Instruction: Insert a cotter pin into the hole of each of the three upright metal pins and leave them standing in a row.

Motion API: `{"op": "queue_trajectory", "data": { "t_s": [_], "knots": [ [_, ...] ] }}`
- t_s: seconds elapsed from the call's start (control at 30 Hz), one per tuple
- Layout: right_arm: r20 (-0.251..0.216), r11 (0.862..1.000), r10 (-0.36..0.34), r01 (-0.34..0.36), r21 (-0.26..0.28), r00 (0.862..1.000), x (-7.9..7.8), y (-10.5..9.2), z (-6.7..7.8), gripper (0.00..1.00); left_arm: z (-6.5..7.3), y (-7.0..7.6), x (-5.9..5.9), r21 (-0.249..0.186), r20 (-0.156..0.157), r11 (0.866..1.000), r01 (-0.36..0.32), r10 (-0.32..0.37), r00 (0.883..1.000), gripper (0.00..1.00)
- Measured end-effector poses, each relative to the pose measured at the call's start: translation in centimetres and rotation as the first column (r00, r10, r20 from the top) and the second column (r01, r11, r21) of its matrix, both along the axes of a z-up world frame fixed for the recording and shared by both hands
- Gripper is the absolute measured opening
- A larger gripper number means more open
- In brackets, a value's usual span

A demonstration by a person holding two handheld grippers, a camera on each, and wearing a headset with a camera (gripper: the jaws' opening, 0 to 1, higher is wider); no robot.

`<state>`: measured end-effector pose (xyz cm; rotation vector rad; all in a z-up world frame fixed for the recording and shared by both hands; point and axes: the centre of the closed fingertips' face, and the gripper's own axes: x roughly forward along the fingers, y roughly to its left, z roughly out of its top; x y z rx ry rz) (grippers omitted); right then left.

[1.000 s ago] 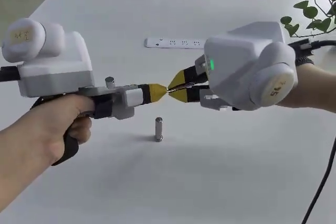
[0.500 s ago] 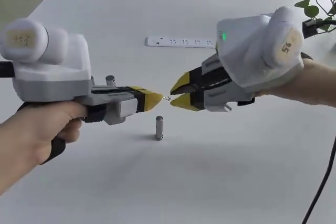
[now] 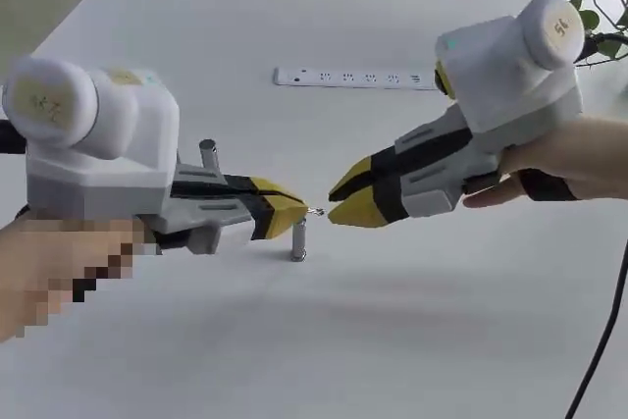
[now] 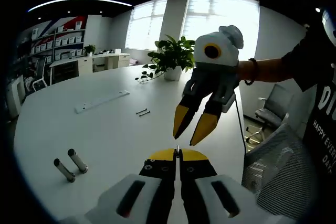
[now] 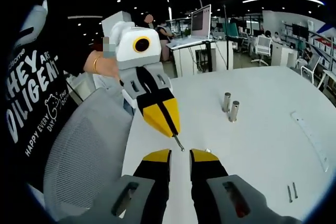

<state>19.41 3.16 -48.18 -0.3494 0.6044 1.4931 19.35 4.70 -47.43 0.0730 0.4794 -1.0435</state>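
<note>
Changing hands: the cotter pin [image 3: 316, 211] now sits in my left claw [image 3: 297, 211] alone; a second ago both claws met tip to tip on it.
Left claw: pinched closed on the cotter pin, whose thin end pokes out past the yellow tips.
Right claw [image 3: 334, 205]: spread apart, holding nothing, drawn back just beside the pin's free end.
Meaning: I judge the handover done; threading it into a metal pin is not yet begun.
Metal pins: one upright metal pin [image 3: 298, 240] stands in the middle of the counter [image 3: 412, 321], just below the claw tips; a second metal pin [image 3: 207, 152] stands behind my left gripper, toward the far edge.
Head view adds: the cotter pin hanging above the nearer metal pin.
Left gripper view adds: two spare cotter pins [image 4: 142, 112] lying near a power strip [image 4: 102, 101], toward the far edge.
</note>
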Motion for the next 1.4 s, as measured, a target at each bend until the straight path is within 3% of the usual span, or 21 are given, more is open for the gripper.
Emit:
{"op": "queue_trajectory", "data": {
  "t_s": [0.27,0.43,0.6,0.83,1.0,1.17,1.4],
  "knots": [
    [-0.084,0.998,0.064,-0.062,0.028,0.994,-1.9,-0.2,-0.5,0.11,-0.4,-0.7,-1.6,0.028,0.018,0.995,0.100,-0.101,0.995,0.00],
    [-0.146,0.995,0.094,-0.090,0.035,0.985,-2.7,-0.6,-0.8,0.11,-0.4,-1.1,-2.5,0.021,0.021,0.989,0.149,-0.150,0.989,0.00],
    [-0.196,0.992,0.120,-0.111,0.052,0.973,-4.1,-0.5,-0.7,0.10,0.1,-1.6,-3.3,-0.011,0.023,0.982,0.188,-0.187,0.982,0.00],
    [-0.229,0.988,0.152,-0.141,0.063,0.962,-4.9,-0.5,-0.6,0.06,0.3,-1.9,-4.3,-0.046,0.006,0.972,0.230,-0.230,0.973,0.00],
    [-0.253,0.983,0.181,-0.166,0.081,0.950,-6.0,-0.2,-0.3,0.04,0.5,-2.0,-4.5,-0.084,-0.012,0.970,0.226,-0.228,0.974,0.00],
    [-0.267,0.982,0.187,-0.170,0.087,0.945,-6.4,-0.1,-0.2,0.01,0.8,-2.1,-4.8,-0.096,-0.012,0.966,0.238,-0.241,0.971,0.00],
    [-0.250,0.978,0.205,-0.191,0.079,0.946,-6.6,0.0,0.0,0.00,0.9,-2.2,-5.0,-0.107,-0.011,0.965,0.241,-0.243,0.970,0.00]
  ]
}}
